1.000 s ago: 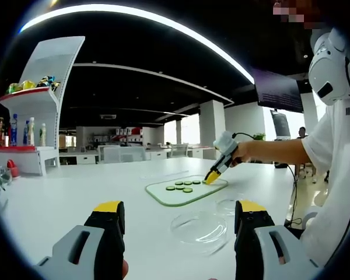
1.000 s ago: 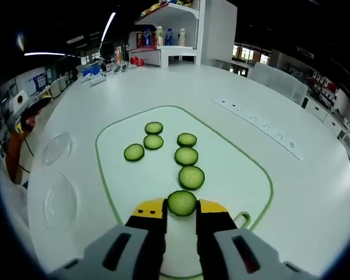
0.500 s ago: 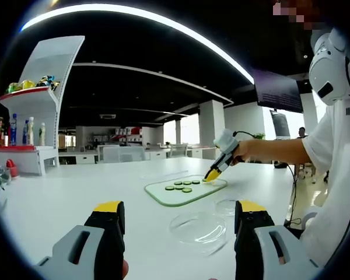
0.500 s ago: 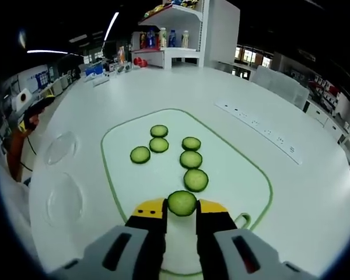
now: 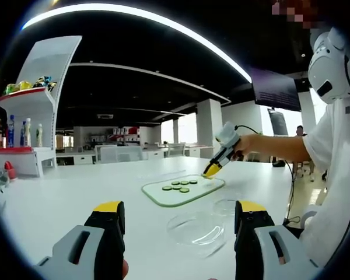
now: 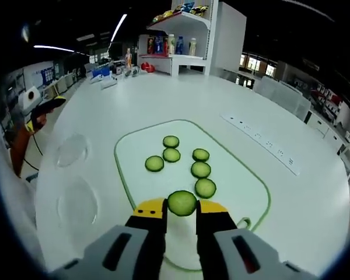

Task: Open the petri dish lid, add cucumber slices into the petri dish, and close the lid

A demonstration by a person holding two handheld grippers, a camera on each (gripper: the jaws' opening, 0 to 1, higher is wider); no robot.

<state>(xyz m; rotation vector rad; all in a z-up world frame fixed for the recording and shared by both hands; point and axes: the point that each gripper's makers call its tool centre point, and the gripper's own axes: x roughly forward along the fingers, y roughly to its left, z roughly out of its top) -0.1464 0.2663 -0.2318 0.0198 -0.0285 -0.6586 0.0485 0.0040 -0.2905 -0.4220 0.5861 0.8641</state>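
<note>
The right gripper [image 6: 182, 217] pinches a cucumber slice [image 6: 182, 203] above the cutting board [image 6: 245, 181]; the left gripper [image 5: 179, 221] waits with jaws apart. The open petri dish [image 6: 77, 201] sits beside the board's edge. Carrying the slice level should prevent slipping.

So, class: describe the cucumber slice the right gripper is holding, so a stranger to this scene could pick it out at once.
Start at the white table and find the glass cutting board with the green edge. Six slices lie flat on it; just above its near end, the right gripper pinches a seventh cucumber slice between its yellow-tipped fingers. It alone is lifted off the board and gripped.
</note>
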